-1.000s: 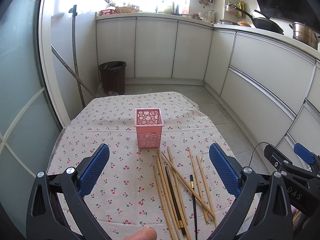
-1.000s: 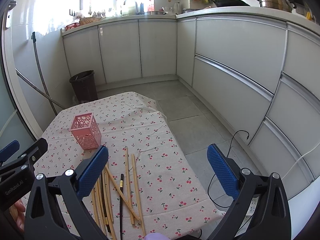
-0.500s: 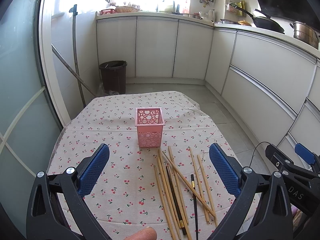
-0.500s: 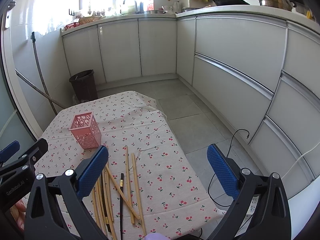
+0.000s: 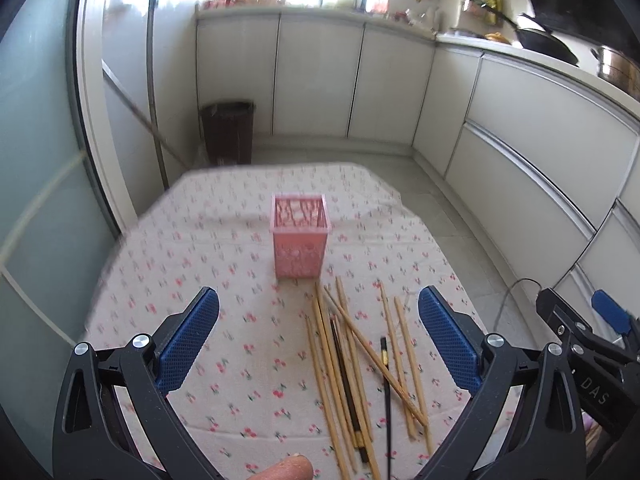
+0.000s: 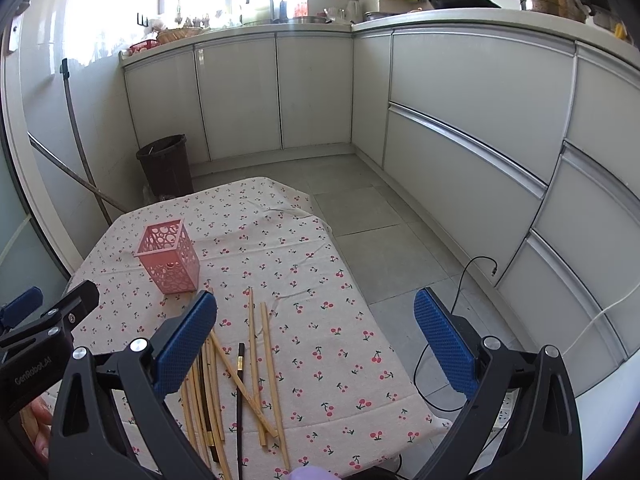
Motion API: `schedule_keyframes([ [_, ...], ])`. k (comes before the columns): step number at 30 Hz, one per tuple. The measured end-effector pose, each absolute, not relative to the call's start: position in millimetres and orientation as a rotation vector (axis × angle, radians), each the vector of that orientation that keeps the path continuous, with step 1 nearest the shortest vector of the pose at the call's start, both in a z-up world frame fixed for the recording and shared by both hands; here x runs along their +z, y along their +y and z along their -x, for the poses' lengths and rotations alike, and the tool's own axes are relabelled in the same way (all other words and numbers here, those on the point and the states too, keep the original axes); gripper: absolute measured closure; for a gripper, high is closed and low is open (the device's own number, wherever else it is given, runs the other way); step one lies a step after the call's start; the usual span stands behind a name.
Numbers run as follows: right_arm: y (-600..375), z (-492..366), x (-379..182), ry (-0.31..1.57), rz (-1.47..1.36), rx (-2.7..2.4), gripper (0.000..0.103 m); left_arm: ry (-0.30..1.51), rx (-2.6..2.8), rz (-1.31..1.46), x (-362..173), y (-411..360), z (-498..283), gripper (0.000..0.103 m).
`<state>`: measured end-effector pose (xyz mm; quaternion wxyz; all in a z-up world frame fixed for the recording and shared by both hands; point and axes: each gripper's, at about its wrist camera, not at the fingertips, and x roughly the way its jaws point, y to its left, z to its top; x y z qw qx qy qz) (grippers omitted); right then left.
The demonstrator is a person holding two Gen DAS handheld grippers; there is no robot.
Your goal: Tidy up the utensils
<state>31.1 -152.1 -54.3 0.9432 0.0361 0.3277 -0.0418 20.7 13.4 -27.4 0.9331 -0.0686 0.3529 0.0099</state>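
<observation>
You hold both tongs wide and empty: left tongs point(image 5: 318, 338) above the chopsticks point(image 5: 352, 364), right tongs point(image 6: 316, 338) over the surface's point(image 6: 340, 320) right edge.

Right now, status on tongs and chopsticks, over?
Left tongs open, empty. Right tongs open, empty. Chopsticks loose on the tablecloth, none in the pink holder. Nothing blocking the holder.

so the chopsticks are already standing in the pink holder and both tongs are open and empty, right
Not quite. The chopsticks are not in the pink holder; they lie scattered flat on the cherry-print tablecloth just in front of it, as the left wrist view shows. The holder looks empty. The rest stands: the left tongs and right tongs are both open and empty.
</observation>
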Motion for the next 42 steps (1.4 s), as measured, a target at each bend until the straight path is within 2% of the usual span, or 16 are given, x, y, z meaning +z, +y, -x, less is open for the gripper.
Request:
schedule_keyframes([
  [5, -148, -44, -69, 0.761, -0.067, -0.074, 0.007, 0.932, -0.028, 0.225, -64, 23, -53, 0.007],
  [9, -150, -68, -97, 0.954, -0.139, -0.011, 0.007, 1.148, 0.002, 0.259, -110, 34, -86, 0.007],
  [14, -179, -95, -132, 1.144, -0.498, 0.079, 0.007, 1.311, 0.184, 0.218, -151, 56, -112, 0.007],
  [18, -189, -117, -157, 1.242, -0.722, 0.130, 0.007, 1.355, 0.203, 0.306, -170, 59, -126, 0.010],
  [21, -189, -129, -169, 1.282, -0.796, 0.142, 0.007, 1.365, 0.218, 0.287, -178, 53, -137, 0.021],
  [23, -191, -134, -176, 1.311, -0.828, 0.140, 0.007, 1.369, 0.237, 0.283, -184, 51, -145, 0.032],
  [26, -191, -141, -182, 1.334, -0.835, 0.121, 0.007, 1.377, 0.272, 0.263, -190, 51, -152, 0.038],
  [31, -192, -150, -189, 1.343, -0.804, 0.097, 0.007, 1.395, 0.243, 0.305, -196, 53, -158, 0.039],
  [37, -191, -161, -201, 1.344, -0.762, 0.026, 0.007, 1.398, 0.248, 0.211, -199, 33, -155, 0.039],
  [39, -190, -164, -204, 1.346, -0.734, 0.003, 0.007, 1.390, 0.236, 0.175, -201, 21, -154, 0.043],
  [40, -188, -167, -206, 1.353, -0.710, -0.004, 0.007, 1.384, 0.223, 0.162, -201, 15, -154, 0.049],
  [42, -184, -170, -210, 1.368, -0.666, -0.010, 0.007, 1.364, 0.201, 0.146, -200, 4, -150, 0.069],
])
